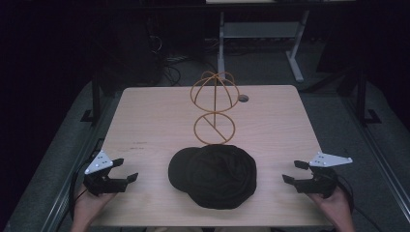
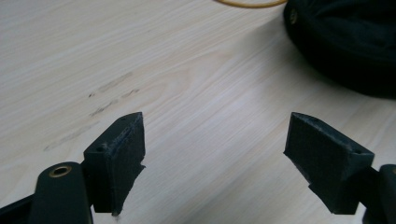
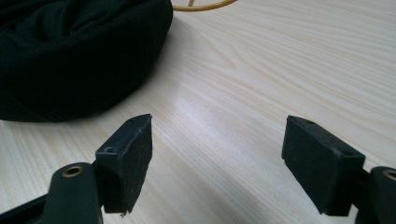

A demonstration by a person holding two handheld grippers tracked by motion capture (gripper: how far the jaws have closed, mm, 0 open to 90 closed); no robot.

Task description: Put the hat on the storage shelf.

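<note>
1. The left gripper's fingers [image 2: 119, 158] are matte black blocks with screw holes, standing wide apart with nothing but bare wood between them; the right gripper's fingers [image 3: 128, 161] are spread just as wide and hold nothing
2. From above, the left gripper [image 1: 124, 170] sits at the near left edge of the table and the right gripper [image 1: 291, 171] at the near right edge, each held in a hand cut off by the bottom of the frame and each topped by a grey three-cornered plate
3. The table [image 1: 145, 121] is pale wood with fine grain and a few faint grey scuff marks toward its left side
4. Between the grippers, near the front edge, lies a black cap [image 1: 212, 175], soft ribbed fabric, domed and slightly crumpled; which end carries its brim is hard to make out
5. Just behind the cap stands a thin orange wire stand [image 1: 214, 108], a round ring base with a spherical cage on top; the cap hides the front of the ring
6. Beyond the table the room is dark, with metal desk legs and cables dimly visible
</note>
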